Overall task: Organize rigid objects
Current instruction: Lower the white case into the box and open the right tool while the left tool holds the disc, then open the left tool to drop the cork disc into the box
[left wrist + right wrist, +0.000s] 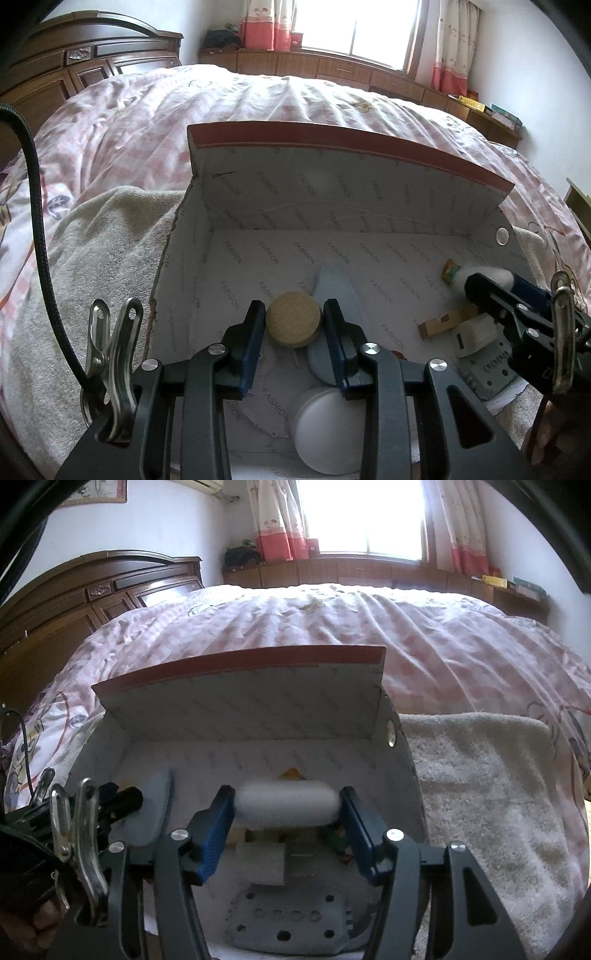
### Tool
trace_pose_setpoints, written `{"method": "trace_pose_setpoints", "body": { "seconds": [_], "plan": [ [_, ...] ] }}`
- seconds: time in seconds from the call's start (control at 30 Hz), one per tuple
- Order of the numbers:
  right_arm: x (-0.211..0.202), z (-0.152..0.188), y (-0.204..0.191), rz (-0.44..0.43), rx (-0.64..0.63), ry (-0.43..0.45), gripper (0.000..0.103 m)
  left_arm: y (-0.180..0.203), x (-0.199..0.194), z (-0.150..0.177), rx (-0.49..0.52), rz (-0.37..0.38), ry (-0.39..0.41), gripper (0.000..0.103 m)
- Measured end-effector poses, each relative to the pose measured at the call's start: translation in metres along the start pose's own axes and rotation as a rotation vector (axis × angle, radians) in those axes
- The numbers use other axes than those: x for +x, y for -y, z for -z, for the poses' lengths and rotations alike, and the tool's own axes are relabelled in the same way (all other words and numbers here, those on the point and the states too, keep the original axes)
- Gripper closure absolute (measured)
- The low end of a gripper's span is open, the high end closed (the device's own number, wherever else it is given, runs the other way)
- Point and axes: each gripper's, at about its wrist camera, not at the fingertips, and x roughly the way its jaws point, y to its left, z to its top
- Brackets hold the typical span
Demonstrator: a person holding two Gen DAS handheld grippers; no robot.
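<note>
The left gripper is closed on a round wooden disc, held above the white box floor at the lower centre of the frame. The right gripper clamps a white cylinder by its two ends, low in the same box, over a grey perforated plate.

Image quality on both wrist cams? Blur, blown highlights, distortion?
Left wrist: sharp, wooden disc between the left gripper's fingers crisp, box print readable; window blown out; strong fisheye bend and dark corners. Right wrist: soft all over, white roll in the right gripper smeared, box print unreadable; window clipped to white, same fisheye bend.
</note>
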Motion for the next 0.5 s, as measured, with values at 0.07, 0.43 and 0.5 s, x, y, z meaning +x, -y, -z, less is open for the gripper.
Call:
{"method": "trace_pose_setpoints", "body": {
  "seconds": [0.07,0.43,0.5],
  "plan": [
    [0.0002,-0.0002,0.0011,0.002,0.005,0.002,0.040,-0.0003,0.0004,-0.0008,0.000,-0.001,-0.001,0.069],
    [-0.0048,0.0027,0.0003,-0.012,0.016,0.035,0.022,-0.0002,0.0001,-0.0008,-0.001,-0.001,-0.001,0.069],
    [-0.0073,0.0035,0.0008,-0.022,0.028,0.036,0.022,-0.0004,-0.0001,-0.0008,-0.001,-0.002,0.001,0.069]
  ]
}}
